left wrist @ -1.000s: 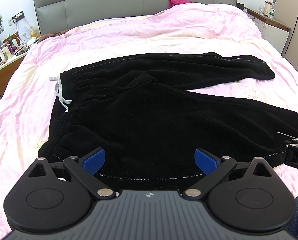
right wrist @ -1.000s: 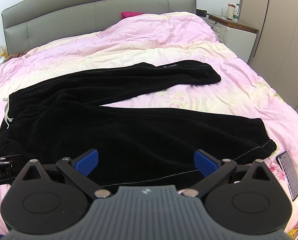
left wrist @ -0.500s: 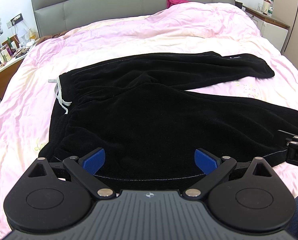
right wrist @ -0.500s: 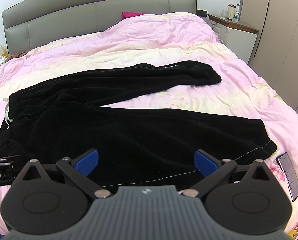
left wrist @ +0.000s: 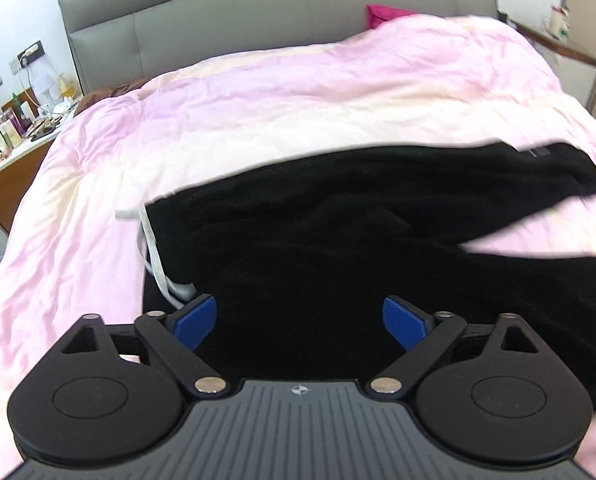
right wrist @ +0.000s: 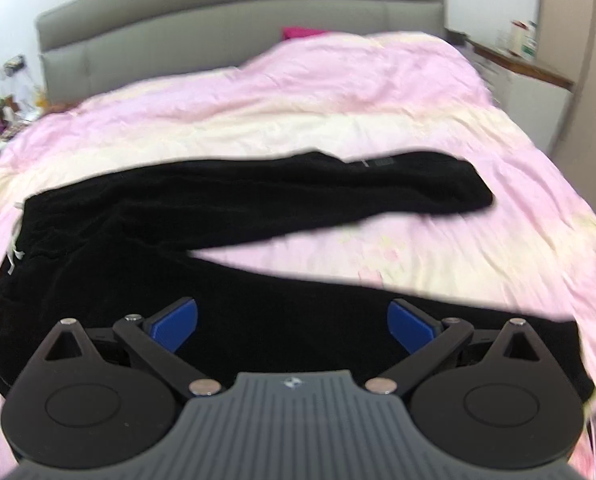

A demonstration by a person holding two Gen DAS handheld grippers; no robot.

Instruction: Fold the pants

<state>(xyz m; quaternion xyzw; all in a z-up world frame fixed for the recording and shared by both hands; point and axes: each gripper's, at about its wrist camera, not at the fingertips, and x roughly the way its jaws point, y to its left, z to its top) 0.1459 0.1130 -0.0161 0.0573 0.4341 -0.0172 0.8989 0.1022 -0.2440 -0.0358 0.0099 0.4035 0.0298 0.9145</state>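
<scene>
Blurred by motion in both views, most of all at the edges. Black fleecy pants point(left wrist: 338, 240) spread flat on a rumpled pink and cream satin-like quilt point(left wrist: 257, 112) covering the bed, below a grey padded headboard point(left wrist: 257, 12). Long axis running across the bed: waistband toward the left, with a white drawstring point(left wrist: 153, 256) dangling at that end, and legs reaching to the right. Legs splayed into a narrow V, far leg ending in a cuff point(right wrist: 470, 192), near leg cut off behind the gripper bodies and at the right edge of the left view. Near hem of the pants hidden under both tools.

Left hand-held gripper point(left wrist: 300, 320) spread wide, blue pads apart, nothing between them, hovering over the waist end. Right hand-held gripper point(right wrist: 291, 322) likewise spread wide and empty, over the near leg. Cluttered bedside tabletop point(left wrist: 21, 132) at far left, its items too small to make out.
</scene>
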